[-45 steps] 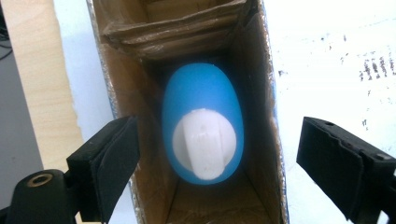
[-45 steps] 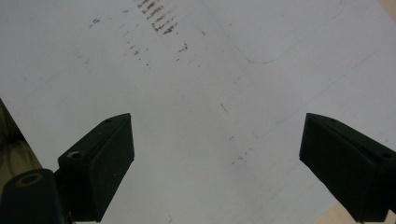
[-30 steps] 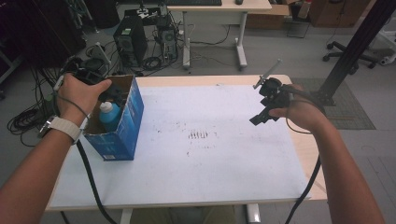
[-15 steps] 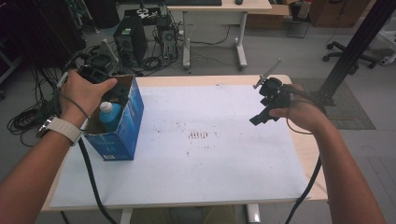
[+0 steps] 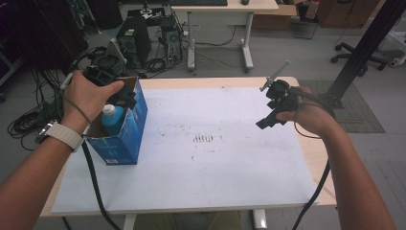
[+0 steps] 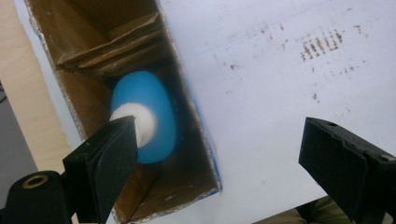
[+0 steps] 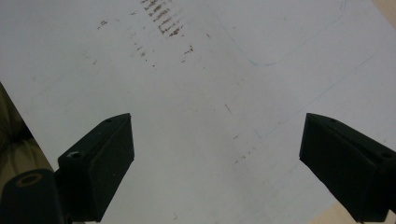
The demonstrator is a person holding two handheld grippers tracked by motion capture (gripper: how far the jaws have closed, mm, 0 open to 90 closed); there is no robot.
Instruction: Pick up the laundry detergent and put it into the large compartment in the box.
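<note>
Lifted slightly since the earlier frame, the left gripper (image 6: 217,154) hangs with jaws spread wide and empty above the box (image 5: 125,139). Directly beneath it, inside the box, stands the blue bottle (image 6: 147,116). Right gripper (image 7: 217,163) hovers released over the table (image 5: 230,163).

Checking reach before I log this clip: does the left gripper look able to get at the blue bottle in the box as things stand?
Probably yes. The left gripper hangs open right over the blue box, whose top is open, and the blue bottle stands cap-up below with nothing over it. The box walls sit close, though.
</note>
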